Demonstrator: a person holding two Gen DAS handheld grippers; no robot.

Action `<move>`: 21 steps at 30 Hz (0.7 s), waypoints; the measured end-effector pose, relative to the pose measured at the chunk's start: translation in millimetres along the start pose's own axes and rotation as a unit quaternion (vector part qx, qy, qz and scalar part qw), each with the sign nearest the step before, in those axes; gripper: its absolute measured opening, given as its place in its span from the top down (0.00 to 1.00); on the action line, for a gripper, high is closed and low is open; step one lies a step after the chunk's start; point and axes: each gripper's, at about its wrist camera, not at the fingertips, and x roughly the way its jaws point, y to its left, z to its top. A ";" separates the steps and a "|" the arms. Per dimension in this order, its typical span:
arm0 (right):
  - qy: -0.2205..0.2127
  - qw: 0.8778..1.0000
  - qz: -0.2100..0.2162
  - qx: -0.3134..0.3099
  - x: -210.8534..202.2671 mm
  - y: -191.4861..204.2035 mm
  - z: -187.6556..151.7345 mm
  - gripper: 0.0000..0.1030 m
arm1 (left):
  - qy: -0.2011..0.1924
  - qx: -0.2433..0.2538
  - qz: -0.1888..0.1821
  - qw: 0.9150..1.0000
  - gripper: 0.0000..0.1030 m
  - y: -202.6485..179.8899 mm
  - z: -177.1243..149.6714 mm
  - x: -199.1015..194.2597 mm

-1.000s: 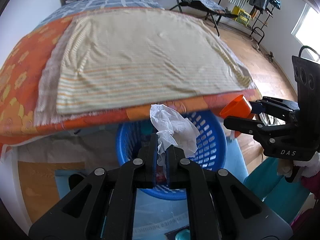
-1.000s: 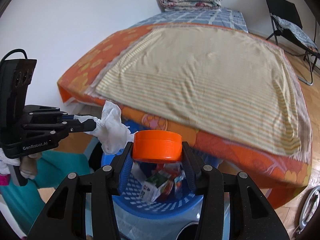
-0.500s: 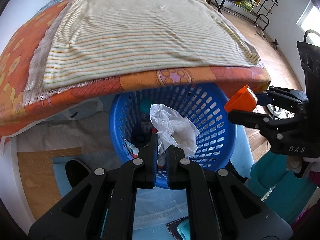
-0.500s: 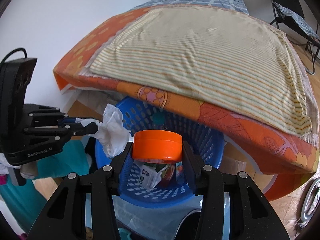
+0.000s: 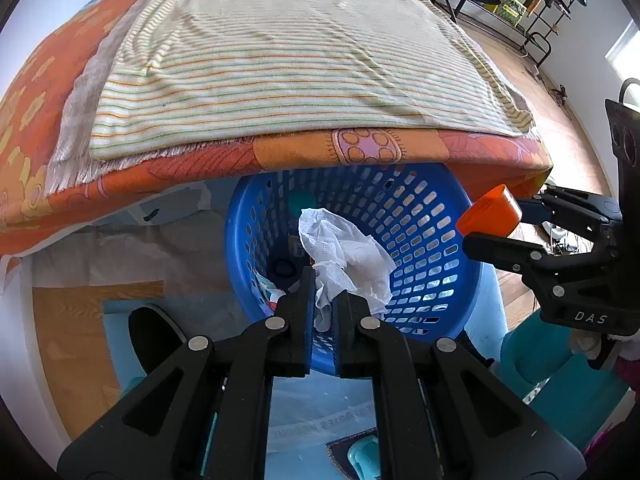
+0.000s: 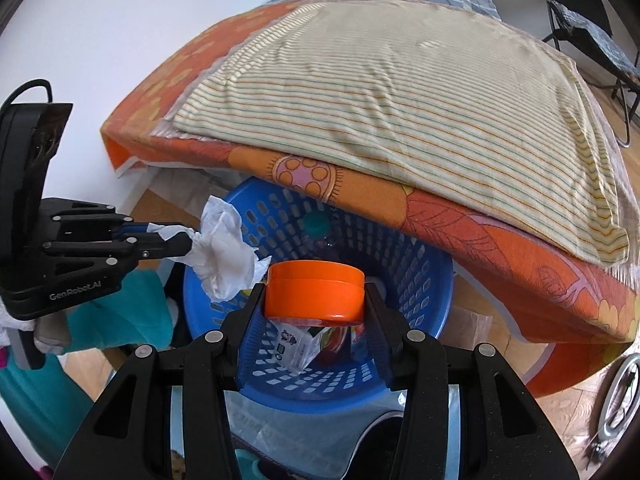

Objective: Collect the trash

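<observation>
Striped sheet [image 5: 288,80] over an orange bedspread [image 5: 36,136]; folding chair [image 6: 592,28] beyond.

Left gripper [image 5: 323,280]: matte black plastic, two flat linkage arms per side with triangular cut-outs, silver round rivets at the pivots. Fingers [image 5: 307,316] black with blue inner pads. Seen from the right wrist, its side reads "GenRobot.AI" in pale letters; behind the fingers stands a black box with a black cable looping off its top.

Right gripper [image 6: 315,300]: same build, blue pads [image 6: 250,340]. White "DAS" on its body. Teal clothing beneath both.
</observation>
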 end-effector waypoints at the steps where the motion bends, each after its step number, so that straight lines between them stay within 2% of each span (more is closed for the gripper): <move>1: 0.000 1.000 -0.001 0.001 -0.2 -0.9 -0.2 0.55 | 0.001 0.000 0.001 1.000 0.95 -0.1 0.1 0.9; 2: -0.001 1.000 -0.002 0.003 -0.5 -1.4 0.2 0.54 | 0.003 0.000 0.003 1.000 0.94 -0.3 0.3 1.6; 3: -0.002 1.000 -0.004 0.005 -1.0 -2.0 0.6 0.51 | 0.004 0.000 0.004 1.000 0.85 -0.4 0.4 2.7; 4: -0.003 1.000 -0.005 0.007 -1.5 -2.5 1.0 0.49 | 0.005 -0.001 0.005 1.000 0.67 0.0 0.6 3.2; 6: -0.006 1.000 -0.007 0.009 -3.1 -3.5 1.4 0.46 | -0.002 -0.005 0.010 1.000 0.52 0.4 0.6 1.6; 21: -0.022 0.999 -0.039 0.011 -12.3 -4.9 5.9 0.41 | -0.021 -0.028 0.016 0.999 0.50 6.1 8.8 -9.6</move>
